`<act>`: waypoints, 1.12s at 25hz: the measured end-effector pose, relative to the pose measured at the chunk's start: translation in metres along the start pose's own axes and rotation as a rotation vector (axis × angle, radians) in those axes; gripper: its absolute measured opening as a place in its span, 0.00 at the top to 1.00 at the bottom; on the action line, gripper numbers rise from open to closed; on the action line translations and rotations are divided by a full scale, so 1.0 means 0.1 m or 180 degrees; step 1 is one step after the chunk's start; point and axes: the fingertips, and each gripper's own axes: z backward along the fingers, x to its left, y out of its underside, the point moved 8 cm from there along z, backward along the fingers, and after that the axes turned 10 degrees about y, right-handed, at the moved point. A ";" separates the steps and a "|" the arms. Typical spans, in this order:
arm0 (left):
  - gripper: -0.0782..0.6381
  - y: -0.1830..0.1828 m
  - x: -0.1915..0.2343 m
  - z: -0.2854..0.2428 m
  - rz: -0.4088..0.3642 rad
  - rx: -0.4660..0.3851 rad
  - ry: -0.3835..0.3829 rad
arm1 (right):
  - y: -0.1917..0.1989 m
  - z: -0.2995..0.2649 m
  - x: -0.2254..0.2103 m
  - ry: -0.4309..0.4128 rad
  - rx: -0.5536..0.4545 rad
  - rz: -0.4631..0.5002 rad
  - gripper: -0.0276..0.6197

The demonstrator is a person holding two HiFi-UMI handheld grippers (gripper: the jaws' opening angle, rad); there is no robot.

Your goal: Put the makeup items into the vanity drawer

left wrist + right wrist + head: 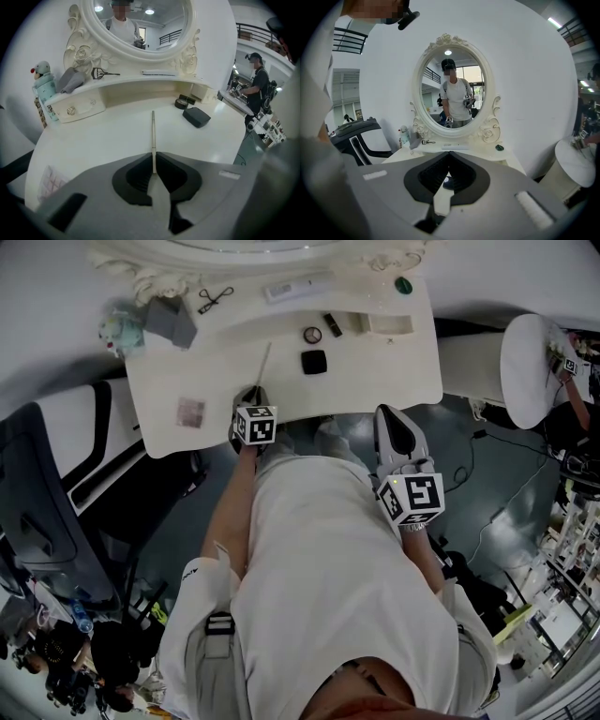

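Left gripper (153, 155): jaws clamped on the near end of a thin makeup pencil (153, 131), which runs straight ahead over the vanity top (108, 136). Drawer (77, 108) is ahead-left, closed. Black compact (196, 116) is ahead-right. Right gripper (449, 157): jaws pressed together, empty, short of the vanity's front edge.
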 end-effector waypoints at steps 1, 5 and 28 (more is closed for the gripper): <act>0.85 0.00 0.00 0.02 0.0028 -0.0005 0.0026 | 0.00 0.01 0.00 0.0008 -0.0009 -0.0009 0.95; 0.85 -0.06 -0.04 0.15 0.0078 -0.0126 0.0118 | 0.00 0.02 -0.04 0.0035 -0.0043 -0.0050 0.95; 0.84 -1.27 -1.66 -0.02 -0.0272 0.0046 0.0807 | -0.01 -0.16 -1.31 -0.0267 -0.0159 -0.0169 0.95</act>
